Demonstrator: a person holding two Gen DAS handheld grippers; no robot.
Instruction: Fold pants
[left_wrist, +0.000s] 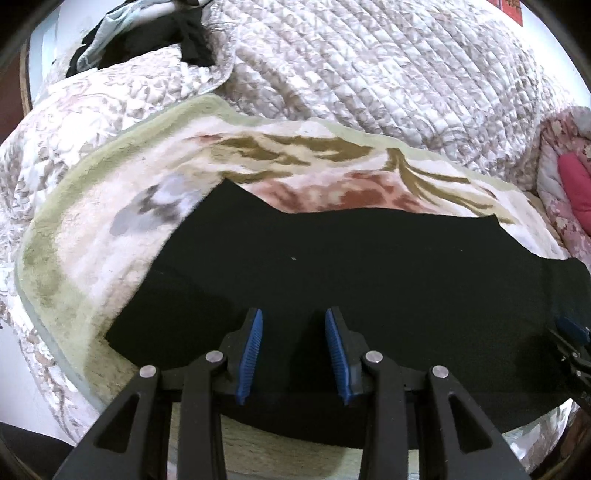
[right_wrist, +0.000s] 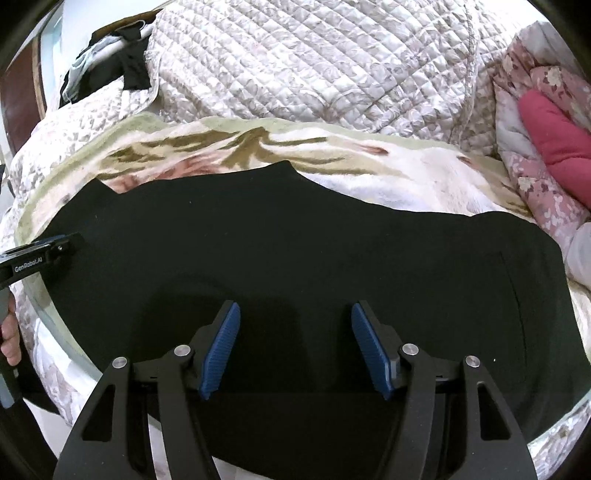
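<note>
Black pants (right_wrist: 295, 251) flat on blanket (right_wrist: 406, 166). Left gripper (left_wrist: 293, 317) half-spread, right gripper (right_wrist: 295, 314) wide; both empty above pants.

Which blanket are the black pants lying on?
The fuzzy blanket with the green edge and leaf pattern. The black pants lie on it; the quilted blanket is behind.

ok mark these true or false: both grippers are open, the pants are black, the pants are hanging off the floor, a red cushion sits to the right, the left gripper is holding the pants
1. Both grippers are open. True: the left gripper and right gripper show clear gaps.
2. The pants are black. True.
3. The pants hang off the floor. False: they lie flat on a floral blanket.
4. A red cushion sits to the right. True.
5. The left gripper holds the pants. False: nothing is pinched between its fingers.
</note>
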